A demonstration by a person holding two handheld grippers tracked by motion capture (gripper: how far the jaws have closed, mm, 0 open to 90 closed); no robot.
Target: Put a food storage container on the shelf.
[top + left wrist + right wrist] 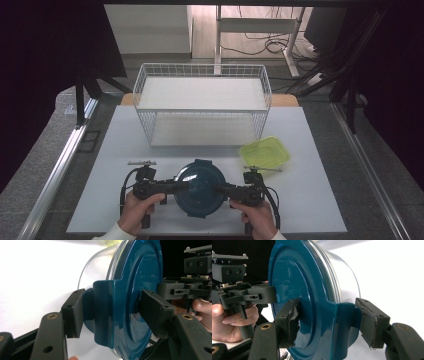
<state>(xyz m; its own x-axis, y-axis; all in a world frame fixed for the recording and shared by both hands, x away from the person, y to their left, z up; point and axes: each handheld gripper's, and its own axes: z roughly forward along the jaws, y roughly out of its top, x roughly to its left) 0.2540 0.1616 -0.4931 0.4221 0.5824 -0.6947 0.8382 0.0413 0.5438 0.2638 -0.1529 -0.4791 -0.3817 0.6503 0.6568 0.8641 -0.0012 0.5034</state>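
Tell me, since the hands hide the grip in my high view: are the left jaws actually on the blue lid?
Observer: Yes. The left gripper straddles a latch of the lid, with one pad on the lid's top and the other against the latch's outer face.
Operator: And the right side?
Observer: The right gripper grips the opposite latch the same way, one pad on top and one outside.
Operator: What is under the lid?
Observer: A round container with a clear wall, closed by the lid.
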